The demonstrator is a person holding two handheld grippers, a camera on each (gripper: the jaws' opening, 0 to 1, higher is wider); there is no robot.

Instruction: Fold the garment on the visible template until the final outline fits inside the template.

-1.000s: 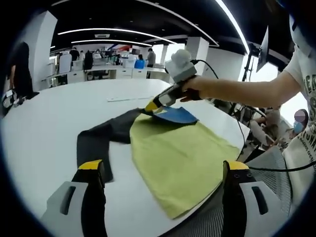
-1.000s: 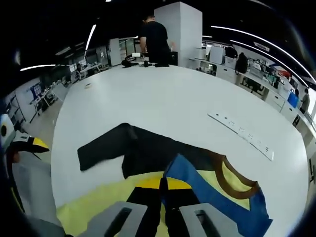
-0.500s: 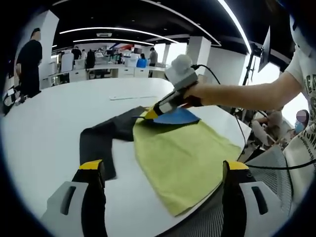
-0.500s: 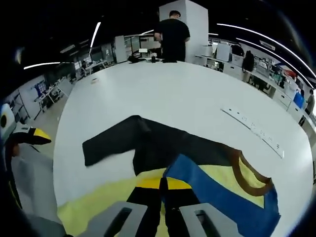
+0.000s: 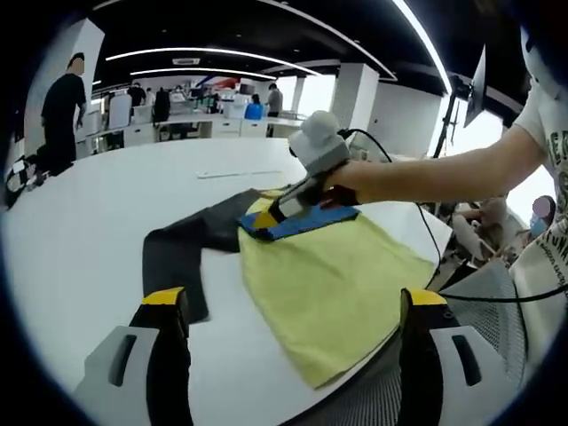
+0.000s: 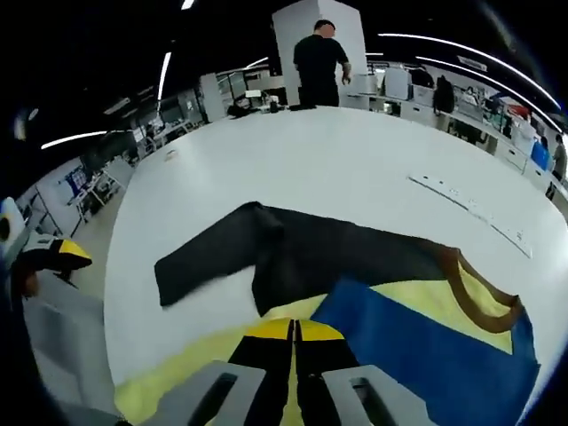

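One garment [image 5: 328,284] (yellow, blue and black) lies on the white table [image 5: 80,240]; right gripper [image 5: 264,218] pinches its blue fold at the far edge, left gripper [image 5: 293,306] hovers unclenched nearby.

Open office: white columns [image 5: 353,96], ceiling light strips [image 5: 200,55], distant desks [image 5: 182,130].

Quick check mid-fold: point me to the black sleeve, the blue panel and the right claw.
black sleeve [image 6: 206,256], right gripper view, middle of the sleeve lying flat.
blue panel [image 6: 417,351], right gripper view, centre of the blue fabric.
right claw [image 5: 264,219], left gripper view, yellow tips at the blue fabric's edge.
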